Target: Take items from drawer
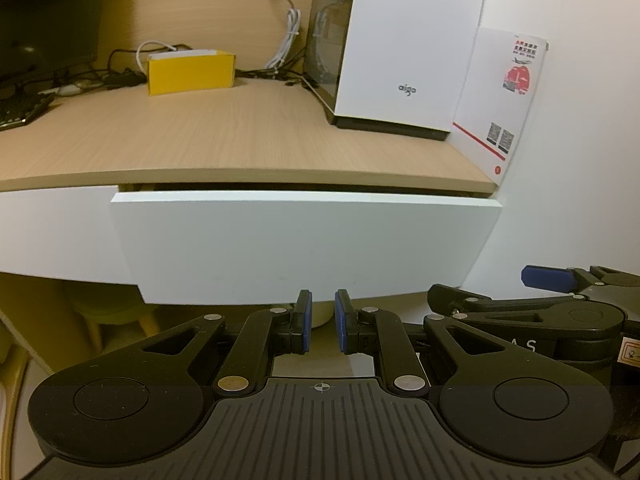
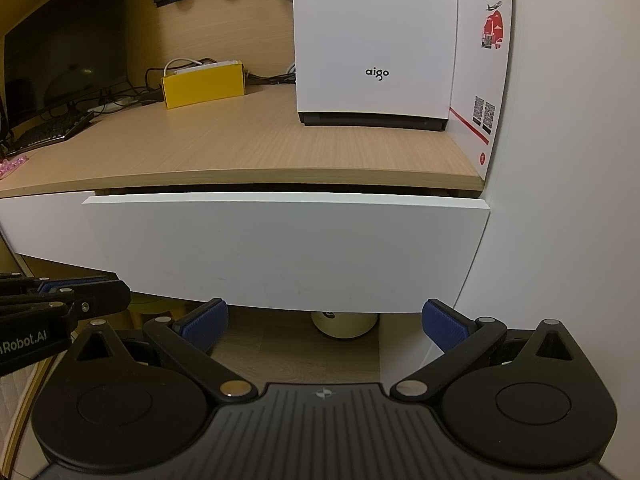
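Observation:
The white drawer front (image 1: 304, 244) (image 2: 280, 240) under the wooden desk stands slightly out from the white panel to its left. A dark slit shows along its top, and the inside is hidden. My left gripper (image 1: 323, 322) sits just below the drawer's lower edge. Its blue pads are nearly together with nothing between them. My right gripper (image 2: 324, 320) is wide open and empty, below the right half of the same edge. One of its blue pads (image 1: 548, 278) shows at the right of the left wrist view.
On the desk top (image 1: 200, 140) stand a white aigo case (image 1: 400, 60), a yellow box (image 1: 188, 72) with cables behind it, and a leaflet (image 1: 500, 100) against the white wall. A monitor (image 2: 60, 60) and a keyboard (image 2: 48, 130) are at the left. A cream round object (image 2: 344, 324) lies under the desk.

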Demonstrator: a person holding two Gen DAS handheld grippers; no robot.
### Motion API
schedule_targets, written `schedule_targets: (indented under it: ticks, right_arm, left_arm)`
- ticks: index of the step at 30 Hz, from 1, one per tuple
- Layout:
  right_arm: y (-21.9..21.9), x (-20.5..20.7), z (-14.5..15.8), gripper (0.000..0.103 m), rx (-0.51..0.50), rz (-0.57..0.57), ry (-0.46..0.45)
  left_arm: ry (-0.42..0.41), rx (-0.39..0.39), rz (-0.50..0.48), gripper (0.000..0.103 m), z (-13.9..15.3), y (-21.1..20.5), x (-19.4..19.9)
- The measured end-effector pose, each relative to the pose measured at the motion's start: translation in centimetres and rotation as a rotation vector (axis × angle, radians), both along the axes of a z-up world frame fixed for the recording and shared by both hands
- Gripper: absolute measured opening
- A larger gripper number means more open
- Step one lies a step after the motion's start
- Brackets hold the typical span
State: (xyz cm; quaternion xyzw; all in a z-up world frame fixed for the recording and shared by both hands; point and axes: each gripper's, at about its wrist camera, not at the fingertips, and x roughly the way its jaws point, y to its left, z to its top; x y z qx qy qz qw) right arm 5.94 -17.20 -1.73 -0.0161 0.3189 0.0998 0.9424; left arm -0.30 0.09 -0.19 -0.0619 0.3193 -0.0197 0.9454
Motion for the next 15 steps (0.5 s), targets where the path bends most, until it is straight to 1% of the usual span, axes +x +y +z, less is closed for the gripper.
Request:
schedule_targets:
  ticks: [15]
  right_arm:
    - [0.45, -0.29, -0.08, 0.103, 0.0, 0.011, 0.004]
  left_arm:
    - [-0.002, -0.003, 0.011, 0.015, -0.06, 0.35, -0.52]
